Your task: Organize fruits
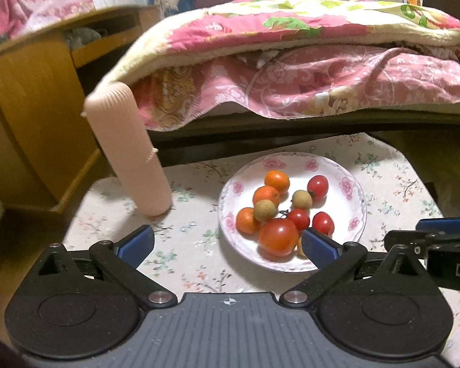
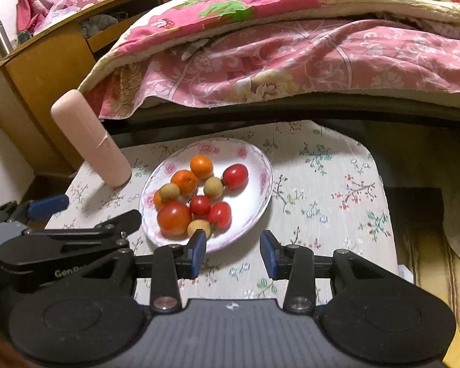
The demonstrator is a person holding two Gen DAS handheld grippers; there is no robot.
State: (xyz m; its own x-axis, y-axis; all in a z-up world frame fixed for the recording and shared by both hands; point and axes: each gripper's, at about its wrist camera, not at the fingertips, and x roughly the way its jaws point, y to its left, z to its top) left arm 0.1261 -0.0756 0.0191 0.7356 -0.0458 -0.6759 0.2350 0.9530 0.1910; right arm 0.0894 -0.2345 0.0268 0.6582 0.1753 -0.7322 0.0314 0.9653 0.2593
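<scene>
Where "DA" shows, right tongs (image 1: 444, 225), plate (image 1: 351, 194)

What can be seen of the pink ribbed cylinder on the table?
The pink cylinder is a tall, pale pink container with fine lengthwise ribs and a rounded top; the material looks like matte plastic. A thin seam with a small cord rings it partway up. It stands on the floral tablecloth, left of the plate, apart from it. Neither gripper touches it.

The right gripper (image 2: 233, 253) hung with its jaws apart at the near rim of a floral plate (image 2: 254, 193) holding tomatoes, oranges and longans. A pink ribbed bottle (image 2: 90, 139) stood left of the plate on the flowered tablecloth (image 2: 337, 190).
</scene>
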